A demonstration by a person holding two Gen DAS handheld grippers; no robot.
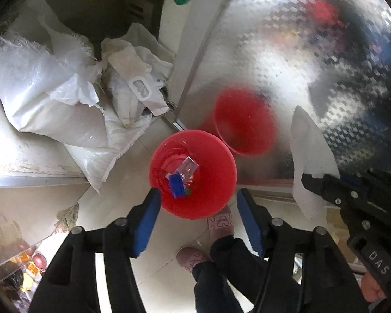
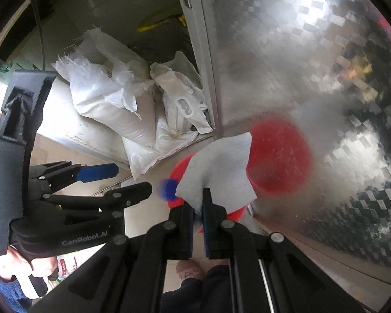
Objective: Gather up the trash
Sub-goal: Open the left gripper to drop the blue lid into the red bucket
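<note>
My left gripper point(image 1: 198, 195) hangs over the red bucket point(image 1: 193, 173) with its fingers released and nothing between them; the blue pads point(image 1: 147, 224) straddle the bucket's near rim. Inside the bucket I see a blue scrap point(image 1: 176, 182) and a clear wrapper point(image 1: 188, 167) lying on the bottom. My right gripper point(image 2: 198, 203) is clenched on a white tissue point(image 2: 219, 172), which stands up from the fingertips and hangs above the bucket's rim, hiding much of it in the right wrist view.

The bucket stands on pale floor tiles point(image 1: 133, 182), just beside a shiny patterned metal panel point(image 1: 286, 52) that shows a red reflection of it. To the left, white woven sacks point(image 1: 52, 83) are piled against a low step, near the bucket but apart from it. My slippered feet point(image 1: 221, 221) stand close at the near side. Open floor remains only between the sacks and the panel.
</note>
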